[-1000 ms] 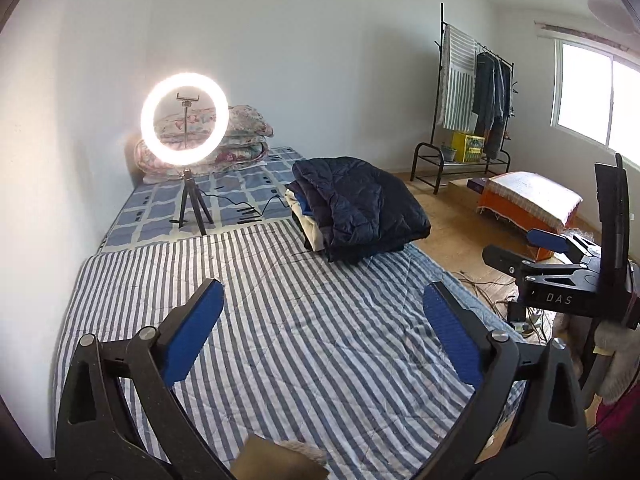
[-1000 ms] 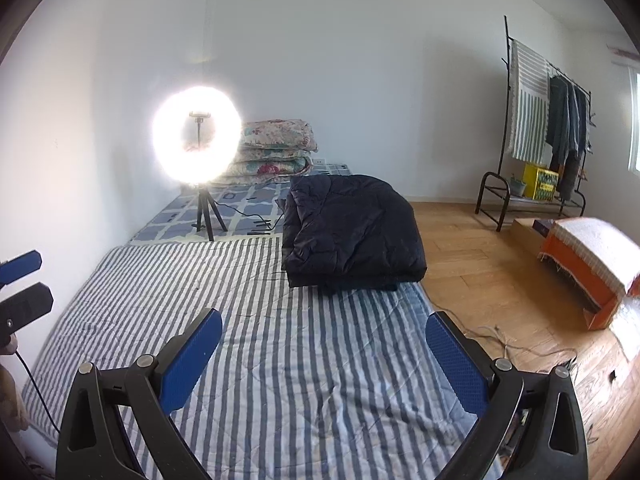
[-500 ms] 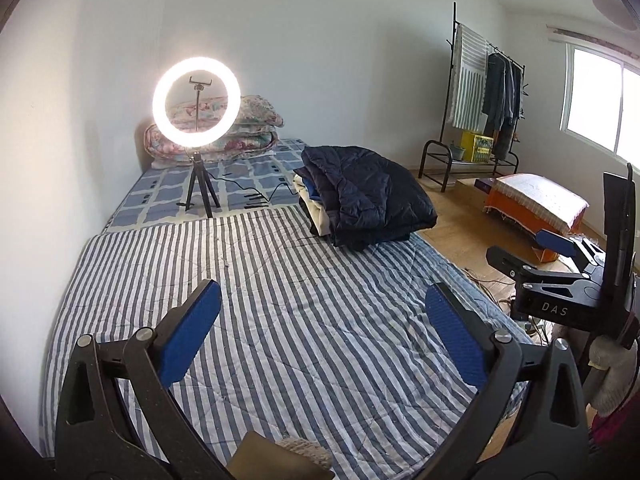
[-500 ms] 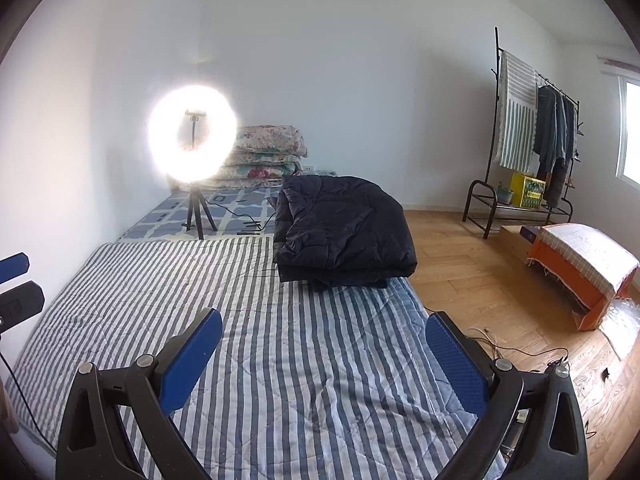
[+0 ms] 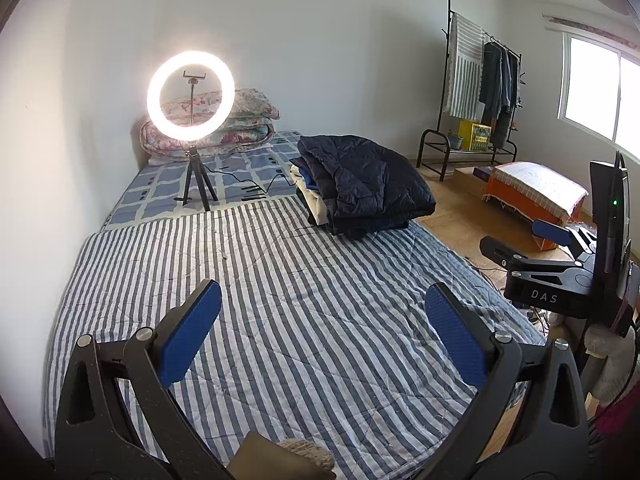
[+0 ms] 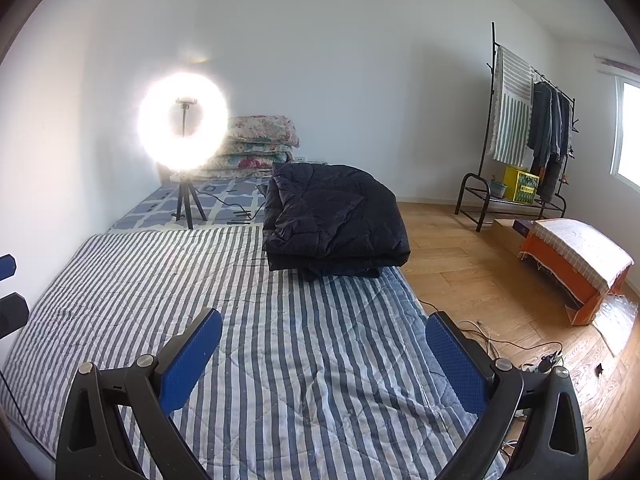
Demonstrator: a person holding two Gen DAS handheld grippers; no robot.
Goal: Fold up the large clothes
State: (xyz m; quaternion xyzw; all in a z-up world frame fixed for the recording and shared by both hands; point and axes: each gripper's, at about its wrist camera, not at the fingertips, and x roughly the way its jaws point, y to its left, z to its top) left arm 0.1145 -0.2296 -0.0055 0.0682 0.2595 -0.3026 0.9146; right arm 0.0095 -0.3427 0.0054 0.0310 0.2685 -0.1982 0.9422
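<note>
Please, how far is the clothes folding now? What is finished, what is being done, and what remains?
Looks done: a dark quilted jacket lies folded on top of a pile of folded clothes at the far edge of the striped quilt. In hand: nothing; the left gripper and right gripper are both open and empty above the quilt. Left: no unfolded garment shows on the quilt, so folding may be complete.

White walls [image 6: 320, 60], wooden floor [image 6: 472, 264], lit ring light [image 5: 190, 95], clothes rack [image 6: 520, 136], bright window [image 5: 596, 92].

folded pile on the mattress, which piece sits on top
The dark navy quilted jacket is on top, covering the pile; only edges of a blue garment and a cream garment show beneath it.
</note>
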